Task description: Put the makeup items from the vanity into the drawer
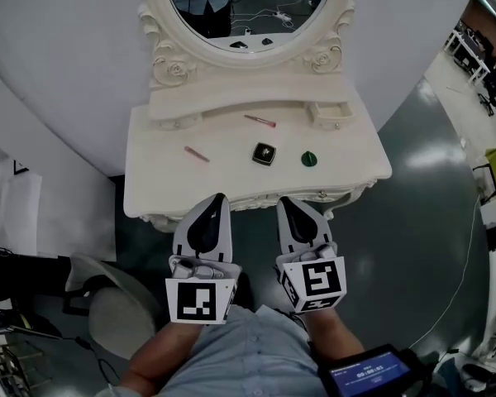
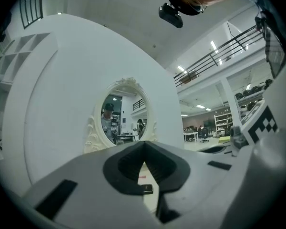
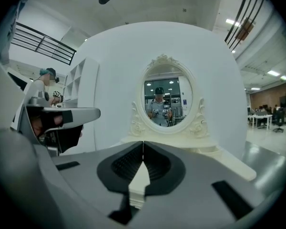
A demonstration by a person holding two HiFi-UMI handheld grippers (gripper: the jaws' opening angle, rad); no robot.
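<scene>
Nearest my head camera are the two claws, held side by side and pointing at the vanity. The left claw [image 1: 218, 198] has its jaws closed tip to tip, and its own view shows nothing between them. The right claw [image 1: 286, 202] is likewise fully closed and empty. Both tips sit over the front edge of the counter [image 1: 149, 190]; I cannot tell their height above it.

All four makeup items lie on the counter, none touched by either claw.
- A black square compact [image 1: 264, 153] lies ahead of the gap between the two claws, nearer the right one.
- A green round item [image 1: 309, 159] lies just right of the compact, ahead of the right claw and a little to its right.
- A pink stick [image 1: 196, 154] lies ahead of the left claw, slightly to its left.
- A second pink stick [image 1: 260, 121] lies beyond the compact, farther from both claws.

Past the items, the oval mirror [image 1: 248, 11] stands at the counter's rear, facing both claws.
</scene>
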